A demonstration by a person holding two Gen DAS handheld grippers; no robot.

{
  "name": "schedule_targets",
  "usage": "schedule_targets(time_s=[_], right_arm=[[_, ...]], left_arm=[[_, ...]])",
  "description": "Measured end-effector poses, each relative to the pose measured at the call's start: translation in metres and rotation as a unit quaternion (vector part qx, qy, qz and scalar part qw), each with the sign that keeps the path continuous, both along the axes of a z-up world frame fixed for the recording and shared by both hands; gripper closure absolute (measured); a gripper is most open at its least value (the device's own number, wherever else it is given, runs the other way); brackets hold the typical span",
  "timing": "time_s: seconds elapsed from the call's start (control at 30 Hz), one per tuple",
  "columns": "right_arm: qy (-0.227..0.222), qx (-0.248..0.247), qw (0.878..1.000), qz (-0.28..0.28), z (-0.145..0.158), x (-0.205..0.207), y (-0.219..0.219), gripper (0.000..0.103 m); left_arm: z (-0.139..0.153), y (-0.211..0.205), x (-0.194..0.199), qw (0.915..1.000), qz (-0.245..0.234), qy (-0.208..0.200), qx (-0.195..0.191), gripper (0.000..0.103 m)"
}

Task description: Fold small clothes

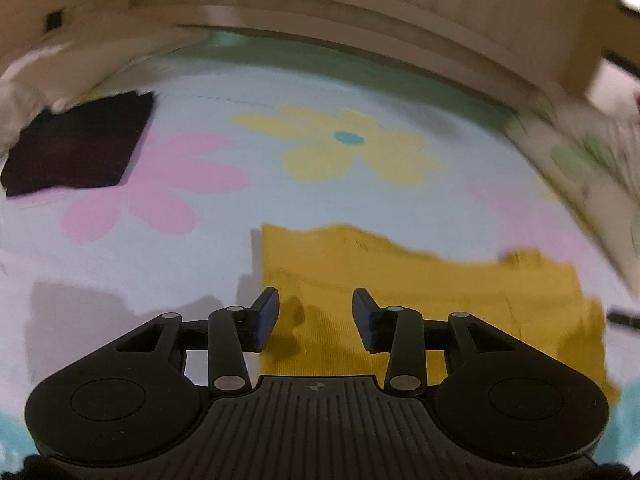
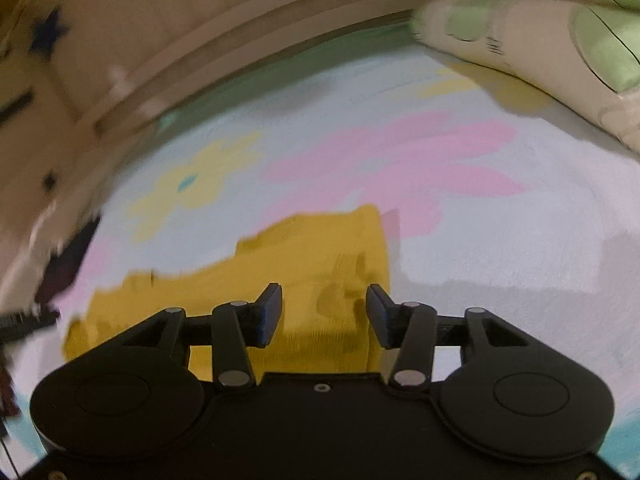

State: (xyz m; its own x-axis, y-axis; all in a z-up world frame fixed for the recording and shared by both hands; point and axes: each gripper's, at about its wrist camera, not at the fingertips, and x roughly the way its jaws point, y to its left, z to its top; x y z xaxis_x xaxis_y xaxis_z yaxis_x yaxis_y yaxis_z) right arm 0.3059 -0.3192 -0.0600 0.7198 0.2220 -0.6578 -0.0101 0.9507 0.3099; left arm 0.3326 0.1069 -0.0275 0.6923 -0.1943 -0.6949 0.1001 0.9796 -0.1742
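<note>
A mustard-yellow garment point(image 1: 420, 292) lies flat on a pale bedsheet printed with pink and yellow flowers point(image 1: 332, 144). My left gripper point(image 1: 315, 318) is open and empty, hovering over the garment's left edge. In the right wrist view the same yellow garment point(image 2: 312, 264) lies ahead, and my right gripper point(image 2: 324, 314) is open and empty over its right end. A dark maroon folded cloth point(image 1: 76, 148) lies at the far left of the sheet.
A wooden headboard point(image 1: 320, 8) runs along the far side of the bed. A cream pillow with green dots point(image 2: 560, 28) lies at the far right; it also shows in the left wrist view point(image 1: 588, 168). White bedding point(image 1: 24, 92) is bunched at the far left.
</note>
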Motion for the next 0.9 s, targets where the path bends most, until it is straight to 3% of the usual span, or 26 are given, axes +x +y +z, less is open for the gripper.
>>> schedule_targets(time_s=[0.07, 0.17, 0.3, 0.67, 0.9], right_arm=[[0.0, -0.016, 1.0, 0.021, -0.002, -0.008, 0.005, 0.057], [0.005, -0.033, 0.998, 0.044, -0.007, -0.017, 0.013, 0.058], [0.006, -0.05, 0.996, 0.077, -0.012, -0.023, 0.024, 0.058], [0.004, -0.106, 0.99, 0.096, -0.035, -0.007, 0.046, 0.058], [-0.021, -0.088, 0.994, 0.059, -0.031, 0.026, 0.045, 0.059]], left_arm=[[-0.005, -0.011, -0.013, 0.9992, -0.03, -0.004, 0.027, 0.064], [-0.019, -0.029, -0.03, 0.9949, -0.081, 0.0, 0.06, 0.064], [-0.033, -0.042, -0.036, 0.9905, -0.113, 0.016, 0.076, 0.064], [-0.047, -0.048, -0.008, 0.9917, -0.09, 0.012, 0.091, 0.064], [-0.043, -0.051, 0.032, 0.995, -0.063, 0.004, 0.078, 0.064]])
